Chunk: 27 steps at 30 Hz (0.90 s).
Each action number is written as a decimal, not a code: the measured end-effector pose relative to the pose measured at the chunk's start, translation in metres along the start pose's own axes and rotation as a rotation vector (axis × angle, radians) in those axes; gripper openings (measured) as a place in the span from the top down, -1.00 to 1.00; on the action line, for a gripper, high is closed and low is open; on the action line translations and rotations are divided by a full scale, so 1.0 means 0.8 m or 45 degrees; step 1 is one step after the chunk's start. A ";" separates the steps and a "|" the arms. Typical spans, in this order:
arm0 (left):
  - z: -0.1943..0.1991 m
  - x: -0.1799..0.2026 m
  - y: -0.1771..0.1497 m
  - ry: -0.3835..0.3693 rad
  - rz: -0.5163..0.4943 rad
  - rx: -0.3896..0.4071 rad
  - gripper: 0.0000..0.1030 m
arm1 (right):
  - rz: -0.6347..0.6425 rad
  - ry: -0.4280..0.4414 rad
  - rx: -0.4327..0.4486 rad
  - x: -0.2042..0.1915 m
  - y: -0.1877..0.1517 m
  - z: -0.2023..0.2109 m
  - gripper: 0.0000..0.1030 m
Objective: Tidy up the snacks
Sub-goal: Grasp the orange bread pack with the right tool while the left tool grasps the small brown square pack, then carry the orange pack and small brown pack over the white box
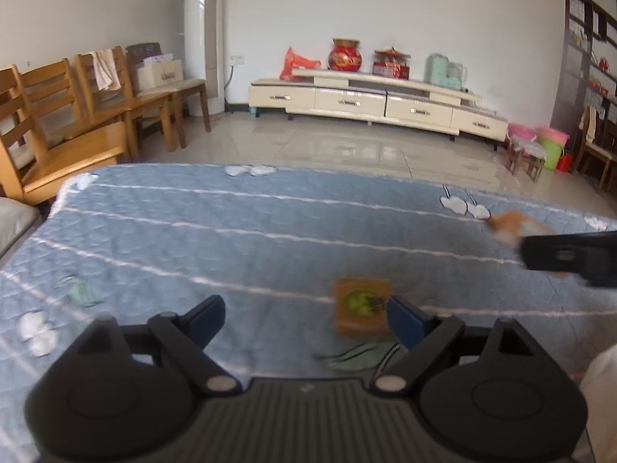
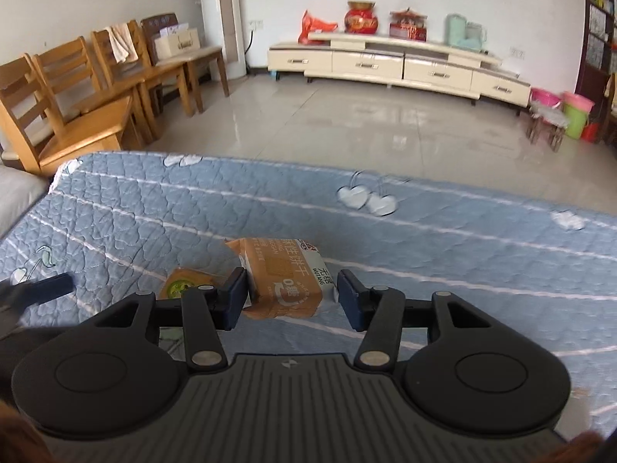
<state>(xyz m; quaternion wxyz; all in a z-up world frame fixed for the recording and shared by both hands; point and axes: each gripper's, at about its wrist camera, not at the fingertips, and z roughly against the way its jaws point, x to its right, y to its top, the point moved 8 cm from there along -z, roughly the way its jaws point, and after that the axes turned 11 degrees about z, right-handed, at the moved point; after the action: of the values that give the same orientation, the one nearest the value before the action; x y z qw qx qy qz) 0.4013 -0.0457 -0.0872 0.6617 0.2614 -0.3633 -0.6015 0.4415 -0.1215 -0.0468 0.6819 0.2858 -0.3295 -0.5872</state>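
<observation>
Low in the right view, the right claw (image 2: 291, 299) stands wide around the biscuit pack (image 2: 283, 277) on the quilt (image 2: 462, 239), jaws not yet touching: likely the pick-up step, so closing comes next. In the left view, the left claw (image 1: 304, 322) is wide and empty, the small packet (image 1: 361, 306) beside its right finger.

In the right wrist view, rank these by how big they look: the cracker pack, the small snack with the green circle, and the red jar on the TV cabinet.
1. Cracker pack, clearly largest.
2. Small snack and red jar look alike in apparent size. The left finger partly hides the snack, and the jar is far off, so I won't rank them.
</observation>
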 end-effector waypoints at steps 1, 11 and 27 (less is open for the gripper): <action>-0.009 0.007 -0.002 0.009 -0.016 -0.016 -0.76 | 0.000 -0.005 0.009 0.003 -0.001 0.007 -0.24; -0.032 0.028 -0.010 0.000 -0.057 -0.050 0.19 | 0.065 -0.019 0.089 -0.003 -0.021 0.059 -0.24; 0.176 0.001 -0.020 0.070 -0.007 0.112 0.19 | 0.068 -0.019 0.153 -0.030 -0.069 0.165 -0.24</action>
<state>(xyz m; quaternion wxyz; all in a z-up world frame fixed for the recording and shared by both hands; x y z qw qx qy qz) 0.2796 -0.0360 -0.0156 0.6576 0.3078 -0.3705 -0.5793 0.3019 -0.1059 -0.0108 0.6764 0.3129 -0.3768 -0.5501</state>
